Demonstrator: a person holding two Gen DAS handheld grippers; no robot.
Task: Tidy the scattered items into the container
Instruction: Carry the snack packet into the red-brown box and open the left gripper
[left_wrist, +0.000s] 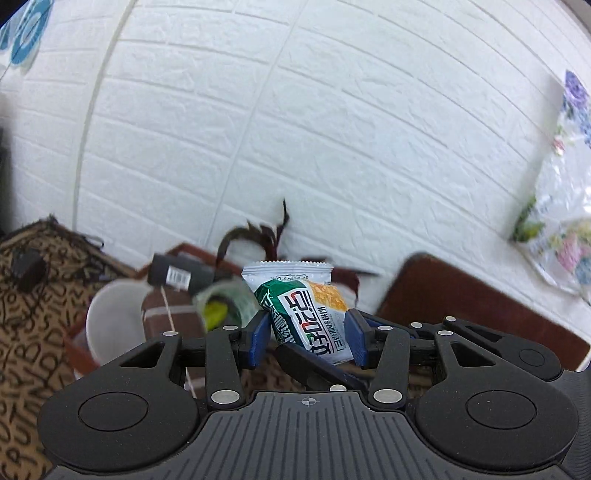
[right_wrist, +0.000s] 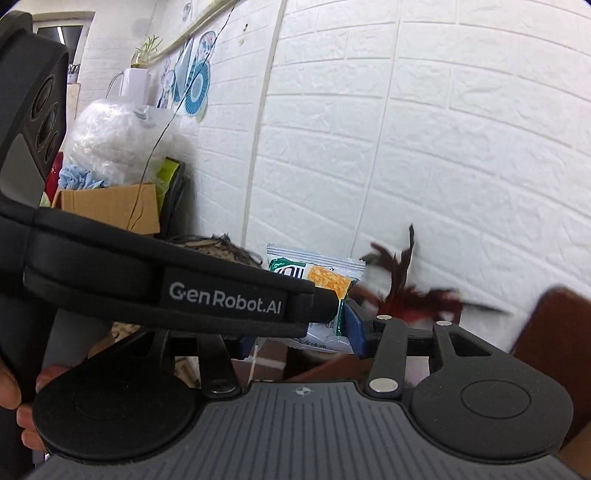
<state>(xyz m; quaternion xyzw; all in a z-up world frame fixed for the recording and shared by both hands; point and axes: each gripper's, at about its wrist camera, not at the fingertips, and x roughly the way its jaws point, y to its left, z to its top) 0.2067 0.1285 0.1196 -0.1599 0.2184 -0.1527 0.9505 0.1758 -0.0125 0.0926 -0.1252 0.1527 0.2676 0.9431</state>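
Fingers (right_wrist: 354, 326) beside "GenRobot.AI" strap (right_wrist: 221, 295)

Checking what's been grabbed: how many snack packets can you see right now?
1. The snack packet sits between the left gripper fingers, raised in front of the white brick wall. More may be hidden behind the grippers.

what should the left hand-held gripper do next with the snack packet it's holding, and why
Probably carry the snack packet left and lower it over the brown box before opening. The left hand-held gripper clamps it in the air, right of the box, where the white cup and tape roll already sit.
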